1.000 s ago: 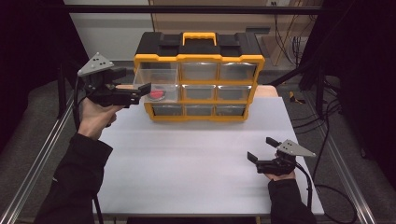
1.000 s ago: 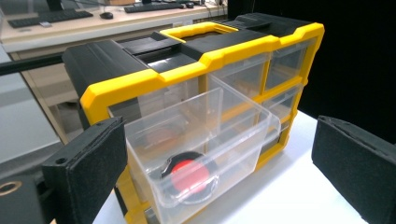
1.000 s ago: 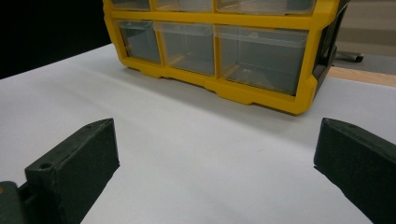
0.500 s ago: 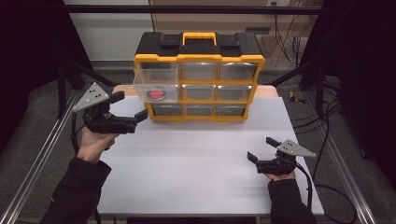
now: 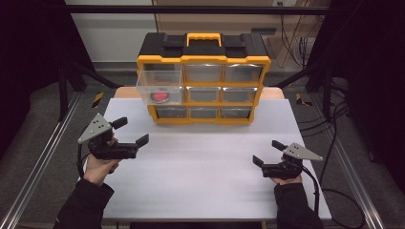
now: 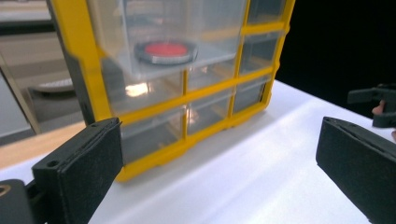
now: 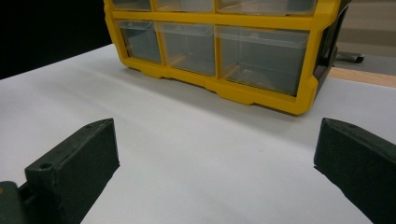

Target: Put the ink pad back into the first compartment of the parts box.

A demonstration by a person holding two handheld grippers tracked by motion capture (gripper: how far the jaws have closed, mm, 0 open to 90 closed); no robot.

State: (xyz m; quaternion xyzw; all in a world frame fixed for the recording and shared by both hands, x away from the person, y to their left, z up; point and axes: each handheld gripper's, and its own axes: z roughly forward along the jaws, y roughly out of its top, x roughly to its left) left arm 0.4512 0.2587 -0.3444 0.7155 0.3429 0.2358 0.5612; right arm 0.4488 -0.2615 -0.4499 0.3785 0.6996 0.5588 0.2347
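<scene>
The 9-drawer organiser (image 5: 204, 78) is sitting at 12 o'clock; its top-left clear drawer (image 5: 159, 87), holding a red disc (image 5: 159, 97), is sticking out; probably light, slippery plastic, best gripped by its front lip; left gripper (image 5: 130, 133) and right gripper (image 5: 267, 152) are resting with jaws apart, empty.

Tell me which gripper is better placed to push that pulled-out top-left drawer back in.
Left, probably. The left gripper hangs open on the table's left side, below the pulled-out drawer with the red disc inside. The right gripper sits open near the table's right front, farther from that drawer.
</scene>
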